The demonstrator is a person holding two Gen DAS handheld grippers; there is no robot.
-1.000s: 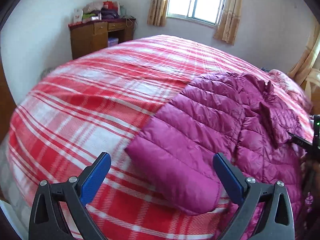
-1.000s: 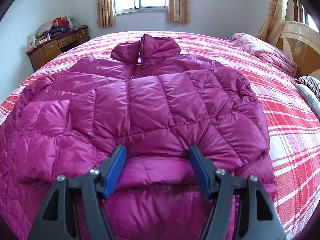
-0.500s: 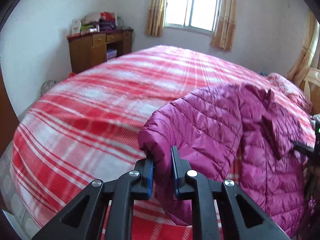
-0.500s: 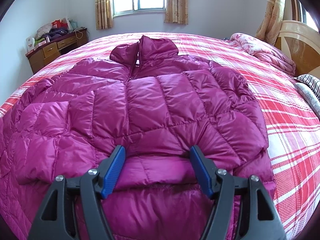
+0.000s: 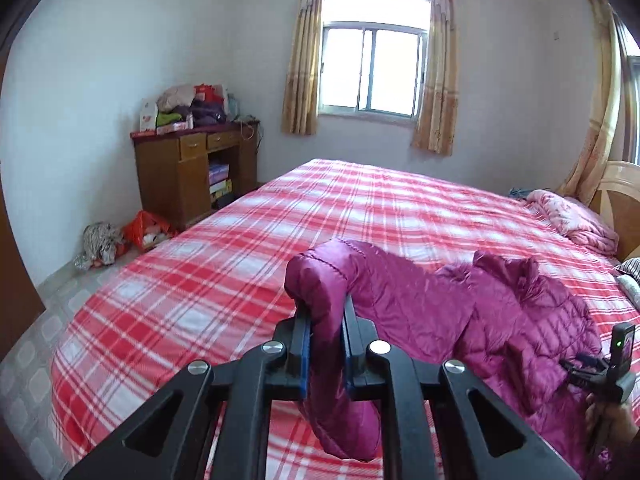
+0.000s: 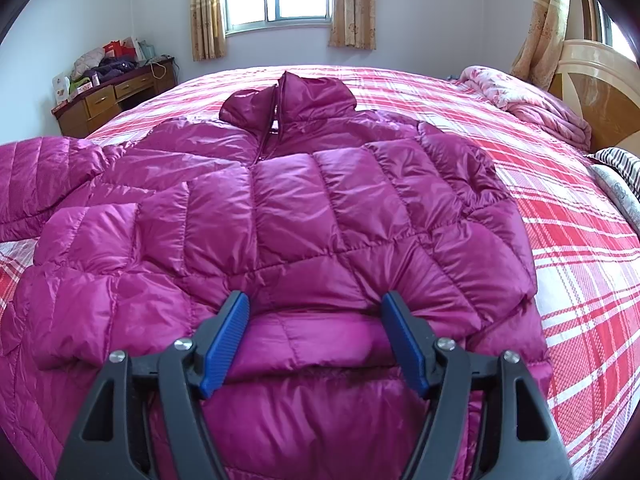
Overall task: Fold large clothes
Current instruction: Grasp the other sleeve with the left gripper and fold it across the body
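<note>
You are clamping the left gripper (image 5: 325, 344) on the jacket's sleeve (image 5: 320, 280) to fold it inward; the right gripper (image 6: 316, 336), jaws opening, is straddling the hem (image 6: 320, 344), steadying it.

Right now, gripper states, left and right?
Left gripper: shut on the jacket sleeve, lifted off the bed.
Right gripper: jaws opening, astride the jacket hem, not clamping it.

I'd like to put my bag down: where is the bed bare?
Bare plaid bedspread lies between the magenta jacket and the wooden desk, and between the jacket and the pink quilt by the headboard. The near edge is crowded: the jacket covers it.
</note>
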